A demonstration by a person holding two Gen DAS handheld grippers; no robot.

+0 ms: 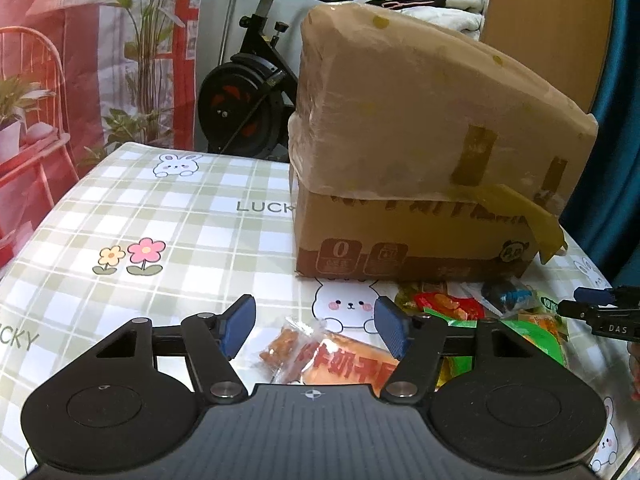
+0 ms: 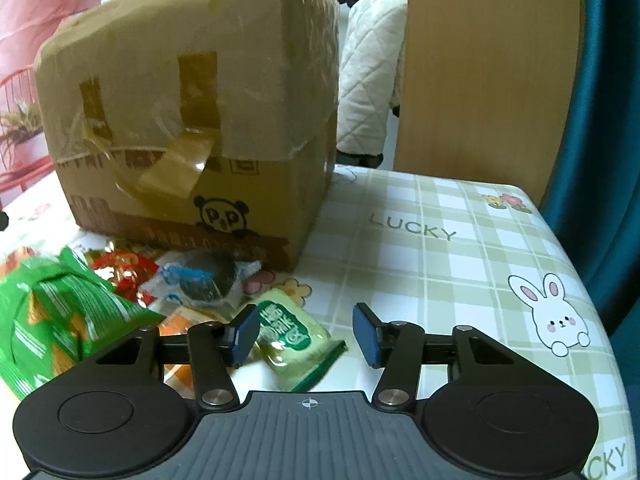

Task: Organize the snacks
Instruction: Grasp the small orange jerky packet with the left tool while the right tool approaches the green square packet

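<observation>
A pile of snack packets lies in front of a taped cardboard box (image 1: 420,160), which also shows in the right wrist view (image 2: 192,120). My left gripper (image 1: 316,328) is open, its jaws on either side of an orange packet with red lettering (image 1: 344,364) and a clear packet of brown pieces (image 1: 284,344). My right gripper (image 2: 306,334) is open over a pale green packet (image 2: 292,336). Left of it lie a large green bag (image 2: 60,320), a black and blue packet (image 2: 204,280) and a red packet (image 2: 120,272). The right gripper's tip shows at the left wrist view's right edge (image 1: 600,308).
The table (image 1: 160,220) has a green plaid cloth with rabbits and flowers. An exercise bike (image 1: 248,92) stands behind it. A wooden panel (image 2: 488,72), a white quilted cloth (image 2: 368,72) and a teal curtain (image 2: 600,100) are at the back right.
</observation>
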